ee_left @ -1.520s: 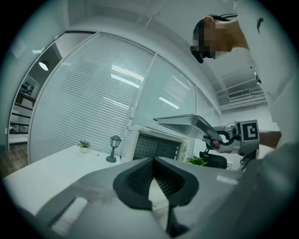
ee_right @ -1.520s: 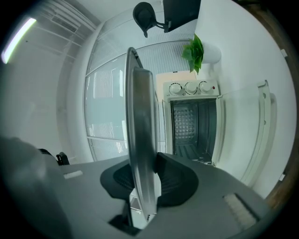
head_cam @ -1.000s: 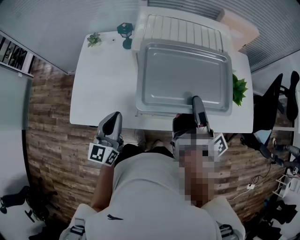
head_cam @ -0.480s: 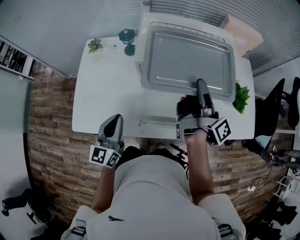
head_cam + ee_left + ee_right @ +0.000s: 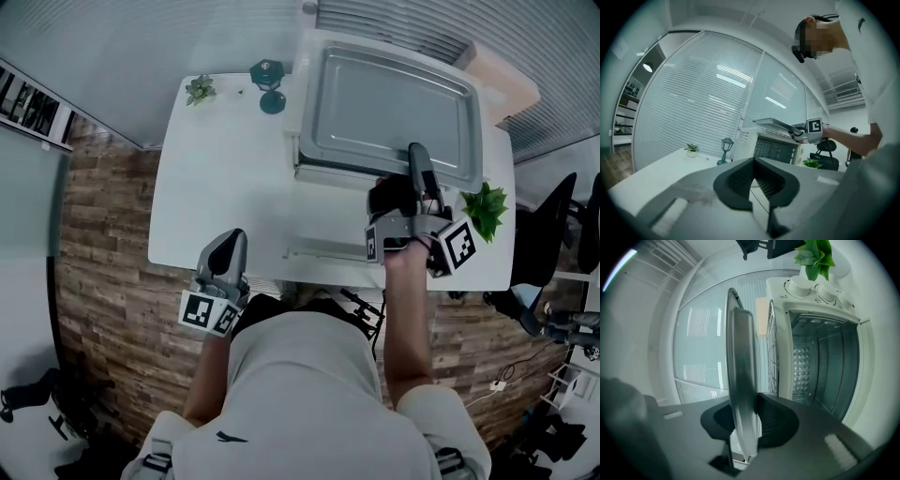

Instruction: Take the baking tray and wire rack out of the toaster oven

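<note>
The grey baking tray (image 5: 389, 112) hangs flat over the top of the white toaster oven (image 5: 825, 357) and covers most of it in the head view. My right gripper (image 5: 419, 161) is shut on the tray's near rim, so in the right gripper view the tray (image 5: 740, 380) shows edge-on between the pads. Beside it in that view, the wire rack (image 5: 772, 352) lies on the oven's top. The oven cavity looks empty. My left gripper (image 5: 225, 255) hovers at the table's front edge, shut and holding nothing. The tray (image 5: 776, 123) also shows in the left gripper view.
The oven's door (image 5: 323, 251) hangs open toward me over the white table (image 5: 216, 169). A green lantern (image 5: 269, 75) and a small plant (image 5: 200, 89) stand at the back left. A leafy plant (image 5: 485, 204) is right of the oven, a cardboard box (image 5: 506, 80) behind it.
My right gripper has carried the tray away from me, from in front of the oven to over its top, hiding the wire rack in the head view. The left gripper has barely shifted.
</note>
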A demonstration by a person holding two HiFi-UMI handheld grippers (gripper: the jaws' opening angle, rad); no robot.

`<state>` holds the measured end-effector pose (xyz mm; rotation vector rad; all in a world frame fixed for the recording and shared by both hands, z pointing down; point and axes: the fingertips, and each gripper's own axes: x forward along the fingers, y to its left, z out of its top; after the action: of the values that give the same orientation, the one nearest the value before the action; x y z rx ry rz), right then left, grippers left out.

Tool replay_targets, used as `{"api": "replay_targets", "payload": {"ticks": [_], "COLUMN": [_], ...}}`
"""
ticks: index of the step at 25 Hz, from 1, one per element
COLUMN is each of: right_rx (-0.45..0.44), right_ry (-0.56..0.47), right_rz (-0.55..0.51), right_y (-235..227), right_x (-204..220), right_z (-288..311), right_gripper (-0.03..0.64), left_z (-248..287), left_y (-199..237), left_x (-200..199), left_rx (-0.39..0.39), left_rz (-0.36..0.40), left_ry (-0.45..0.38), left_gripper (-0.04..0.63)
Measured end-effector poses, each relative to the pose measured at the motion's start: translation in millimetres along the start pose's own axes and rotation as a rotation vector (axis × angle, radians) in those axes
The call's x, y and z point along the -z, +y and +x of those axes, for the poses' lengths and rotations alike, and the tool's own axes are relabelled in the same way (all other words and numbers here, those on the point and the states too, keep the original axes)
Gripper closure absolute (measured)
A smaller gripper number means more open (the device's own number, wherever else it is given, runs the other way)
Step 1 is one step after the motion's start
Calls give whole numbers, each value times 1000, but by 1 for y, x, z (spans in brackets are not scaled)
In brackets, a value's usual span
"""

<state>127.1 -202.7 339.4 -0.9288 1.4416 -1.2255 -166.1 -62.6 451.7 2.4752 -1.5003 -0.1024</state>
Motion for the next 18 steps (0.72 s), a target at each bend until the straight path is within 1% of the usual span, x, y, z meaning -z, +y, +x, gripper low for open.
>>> {"api": "replay_targets", "payload": {"ticks": [6,8,9,10,12,13,15,18], "right_rx": [29,32,26,19,19,27,51,88], "right_ry": [-14,-12,-9,-5,3,6,10,29], "right_rz": [26,26,24,24,33,35,33,32], "right_y": [-5,-4,-2,1,7,8,8,2], "right_x": [-2,-3,-3,-3,-2,-2,-1,3], "right_z": [5,5,6,7,8,8,5,-2], "right_gripper": [520,495,503,489,396,365,341,345], "left_z": [-2,-1,0,0,0,0,0,-2], "left_y": [3,2,1,1,-1,-2,-5,-8], "left_x": [-1,-2,-2,-2,-1,0,0,0], "left_rx": [-9,-7,-6,-4,-3,-2,-1,1], "left_rz": [-4,-5,-6,-6,-8,-9,-9,-10], "left_ry": [-4,-8,-9,-9,-10,-10,-12,-14], "left_gripper": [592,592,592,592,591,592,592,591]}}
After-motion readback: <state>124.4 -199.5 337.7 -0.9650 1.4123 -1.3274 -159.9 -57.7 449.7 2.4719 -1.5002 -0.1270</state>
